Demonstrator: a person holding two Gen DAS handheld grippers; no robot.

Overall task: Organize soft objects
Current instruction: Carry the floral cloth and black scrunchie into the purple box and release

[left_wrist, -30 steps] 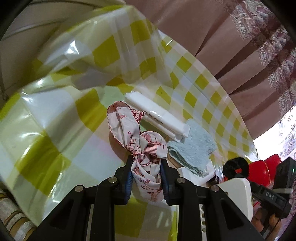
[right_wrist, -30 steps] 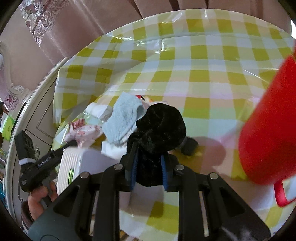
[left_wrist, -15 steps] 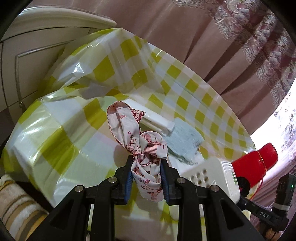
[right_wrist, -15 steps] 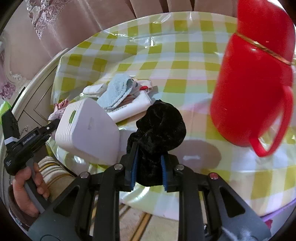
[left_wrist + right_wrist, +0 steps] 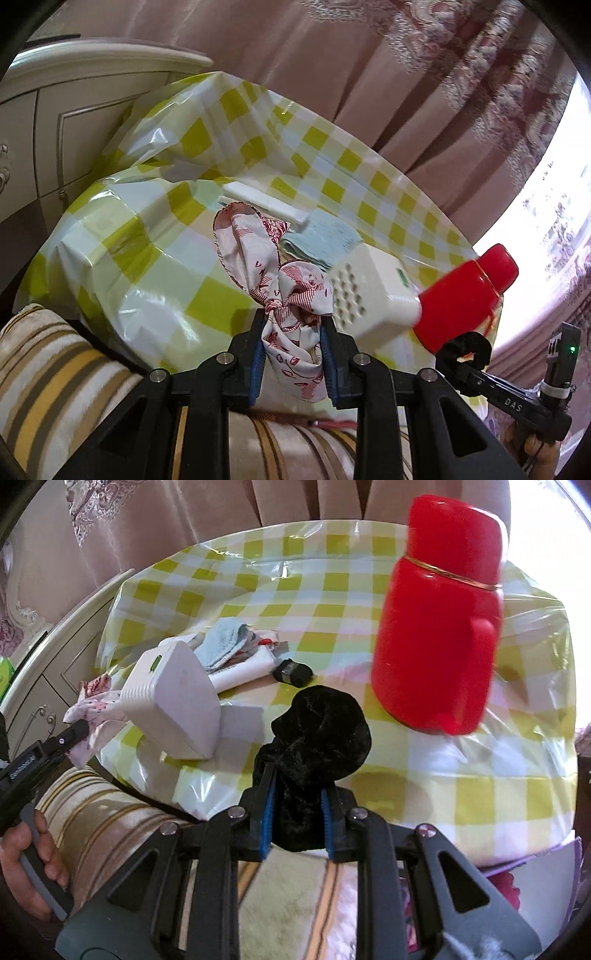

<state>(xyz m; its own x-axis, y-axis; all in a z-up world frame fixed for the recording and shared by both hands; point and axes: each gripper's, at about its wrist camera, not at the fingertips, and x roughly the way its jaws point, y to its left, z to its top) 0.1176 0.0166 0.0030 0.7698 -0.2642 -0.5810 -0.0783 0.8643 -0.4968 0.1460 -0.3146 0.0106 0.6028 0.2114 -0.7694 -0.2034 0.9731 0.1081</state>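
Pinching a red-and-white patterned cloth between its blue pads, the left gripper holds it in the air before the edge of the table. The right gripper is pressed on a black velvet scrunchie, also lifted off the checked tablecloth. On the table stand a white box and a red flask, with a folded blue towel behind the box.
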